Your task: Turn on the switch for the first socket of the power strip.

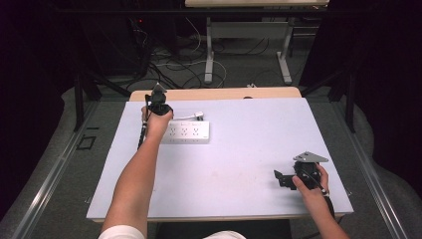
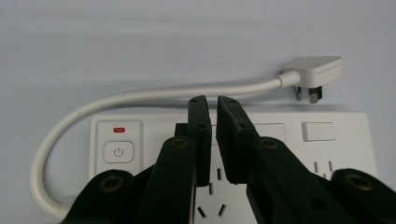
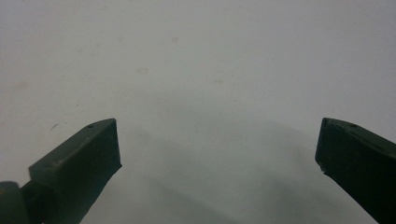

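The left gripper (image 2: 213, 99) hovered over the white power strip (image 2: 345, 154), its jaws drawn nearly together with only a thin slit between them and nothing held. Their tips sat above the strip's far edge, near the cable (image 2: 140, 95). The power button (image 2: 118, 151) lay at about nine o'clock from the tips; the loose plug (image 2: 314, 72) rested on the mat at about two o'clock, prongs bare.

The step looked like a narrowed-jaw approach, either to press something on the strip or to go for the plug; which, I could not tell. Next it would need careful aiming before contact.

The right gripper (image 3: 218, 144) stood wide apart and empty over the bare mat (image 1: 249, 149), well away at the strip's four o'clock.
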Motion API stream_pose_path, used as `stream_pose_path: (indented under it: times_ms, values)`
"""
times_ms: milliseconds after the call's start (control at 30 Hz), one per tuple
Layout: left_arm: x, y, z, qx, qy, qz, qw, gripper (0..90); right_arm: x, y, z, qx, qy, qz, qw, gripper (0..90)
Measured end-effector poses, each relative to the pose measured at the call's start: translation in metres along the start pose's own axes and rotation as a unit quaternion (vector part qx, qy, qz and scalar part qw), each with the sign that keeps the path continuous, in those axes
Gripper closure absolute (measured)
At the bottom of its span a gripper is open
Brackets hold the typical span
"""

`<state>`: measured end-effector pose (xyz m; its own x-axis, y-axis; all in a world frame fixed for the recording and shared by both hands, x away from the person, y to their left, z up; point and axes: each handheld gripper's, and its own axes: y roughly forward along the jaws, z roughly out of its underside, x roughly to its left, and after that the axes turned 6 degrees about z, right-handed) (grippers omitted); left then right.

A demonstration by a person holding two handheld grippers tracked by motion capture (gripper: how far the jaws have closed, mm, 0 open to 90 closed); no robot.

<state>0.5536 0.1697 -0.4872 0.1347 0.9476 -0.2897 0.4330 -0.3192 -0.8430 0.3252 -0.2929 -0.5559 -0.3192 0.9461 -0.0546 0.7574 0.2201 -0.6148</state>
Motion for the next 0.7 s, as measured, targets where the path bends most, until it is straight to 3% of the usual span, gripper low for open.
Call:
stream_pose_path:
  times_ms: [167, 700]
  values:
    - [0.003, 0.003, 0.001, 0.010, -0.003, -0.010, 0.9999, 85.5, 0.000, 0.000, 0.000, 0.000, 0.000, 0.000, 1.0000, 0.0]
    - [0.005, 0.014, 0.003, 0.022, -0.014, -0.013, 0.9996, 88.0, -0.001, -0.001, 0.000, 0.000, 0.000, 0.000, 1.0000, 0.0]
